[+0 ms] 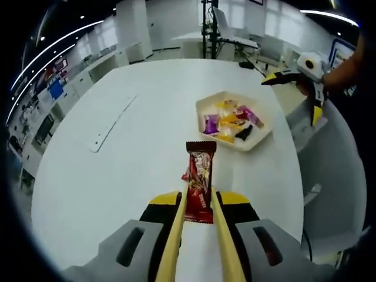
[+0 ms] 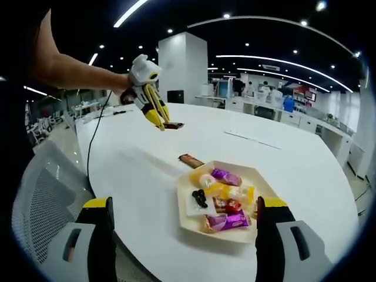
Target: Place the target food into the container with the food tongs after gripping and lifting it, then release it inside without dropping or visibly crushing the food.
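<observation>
Left claw (image 1: 200, 202): the two long yellow tong arms are closed on a snack bar (image 1: 199, 182) in a red and brown wrapper. The bar stands between the arm tips, lengthwise along them, with its far end projecting past the tips. In the right gripper view the same claw (image 2: 167, 124) is held by a person's hand (image 2: 130, 93) above the white table (image 2: 294, 158), with the bar's dark end (image 2: 174, 125) pinched at the tips and clear of the tabletop.

Container: a cream, angular tray (image 1: 207, 107) lies on the table ahead of the left claw and slightly to its right, well apart from the tips. It holds assorted wrapped sweets (image 1: 232, 120) in purple, yellow, orange and black.

Right claw (image 2: 185, 220): both jaws are spread wide and hold nothing. The tray (image 2: 183, 202) sits between and just ahead of the jaws. A second brown bar (image 2: 191, 161) lies on the table just beyond the tray's far edge, apparently touching it. In the left gripper view, this claw (image 1: 294, 79) hangs beyond the tray, to the right.

A flat white strip (image 1: 111, 123) lies on the table to the left of the left claw, well apart.
</observation>
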